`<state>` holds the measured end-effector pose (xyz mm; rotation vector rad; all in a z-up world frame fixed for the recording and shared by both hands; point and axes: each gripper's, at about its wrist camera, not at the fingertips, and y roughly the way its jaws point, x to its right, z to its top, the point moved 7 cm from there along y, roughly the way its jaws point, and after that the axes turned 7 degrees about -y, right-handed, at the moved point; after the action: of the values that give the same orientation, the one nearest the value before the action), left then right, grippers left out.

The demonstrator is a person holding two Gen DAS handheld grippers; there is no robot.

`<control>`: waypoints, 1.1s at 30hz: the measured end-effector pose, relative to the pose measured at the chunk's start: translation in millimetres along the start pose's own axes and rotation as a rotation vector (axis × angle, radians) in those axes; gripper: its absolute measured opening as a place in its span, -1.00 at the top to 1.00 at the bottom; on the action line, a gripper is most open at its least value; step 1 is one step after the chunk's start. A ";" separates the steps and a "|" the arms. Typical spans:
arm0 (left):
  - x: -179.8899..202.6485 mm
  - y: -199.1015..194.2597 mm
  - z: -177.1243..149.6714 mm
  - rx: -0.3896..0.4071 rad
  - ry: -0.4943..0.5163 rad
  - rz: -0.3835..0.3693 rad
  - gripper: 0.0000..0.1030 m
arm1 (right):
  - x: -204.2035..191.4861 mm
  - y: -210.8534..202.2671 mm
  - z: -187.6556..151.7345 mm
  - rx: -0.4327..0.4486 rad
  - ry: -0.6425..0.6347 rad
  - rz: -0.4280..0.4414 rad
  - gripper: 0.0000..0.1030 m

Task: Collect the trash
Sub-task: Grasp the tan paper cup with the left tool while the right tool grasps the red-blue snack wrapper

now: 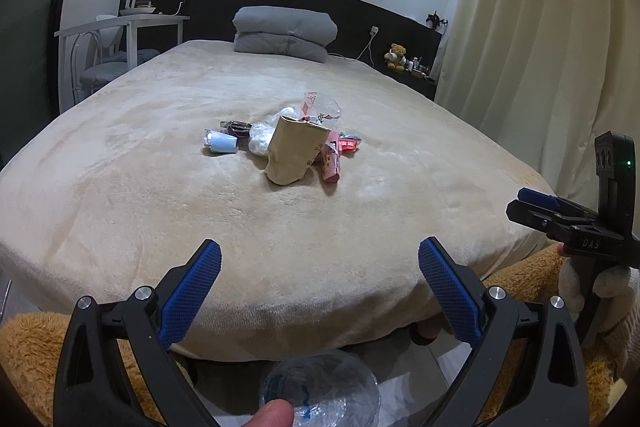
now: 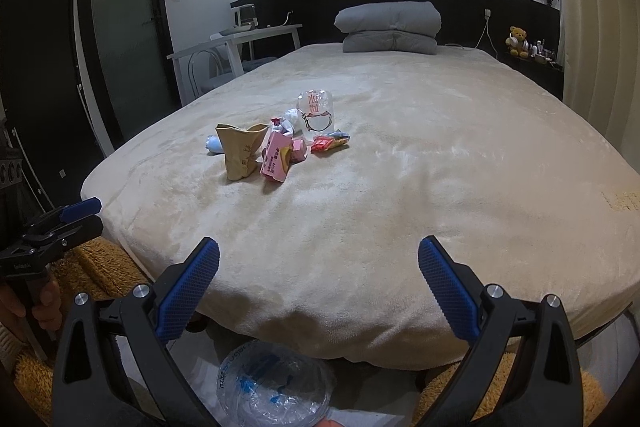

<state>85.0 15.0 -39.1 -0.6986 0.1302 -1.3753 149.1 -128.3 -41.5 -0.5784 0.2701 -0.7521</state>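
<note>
A pile of trash lies on the beige bed (image 1: pixel 160 187): a crumpled brown paper bag (image 1: pixel 294 153), a light blue paper cup (image 1: pixel 222 142), a pink carton (image 1: pixel 332 165), a clear plastic cup (image 2: pixel 316 115), a red wrapper (image 2: pixel 330 143). In the right wrist view the bag (image 2: pixel 240 155) and pink carton (image 2: pixel 276 161) lie left of centre. My left gripper (image 1: pixel 320 267) is open and empty, short of the bed's near edge. My right gripper (image 2: pixel 319 267) is open and empty too. It also shows in the left wrist view (image 1: pixel 536 205).
A bin lined with clear plastic (image 1: pixel 320 387) stands on the floor below the grippers, also in the right wrist view (image 2: pixel 276 383). A folded grey duvet (image 1: pixel 284 33) lies at the headboard. A white desk (image 1: pixel 120 25) stands left, curtains (image 1: pixel 540 47) right.
</note>
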 end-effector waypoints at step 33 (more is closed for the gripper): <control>-23.9 178.0 65.5 -0.244 0.075 0.153 -0.87 | 50.4 232.3 98.9 -0.184 -0.331 0.129 -0.91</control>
<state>262.3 67.2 -87.8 -0.8223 0.4086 -1.2507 358.0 11.1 -97.9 -0.8402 0.0687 -0.4999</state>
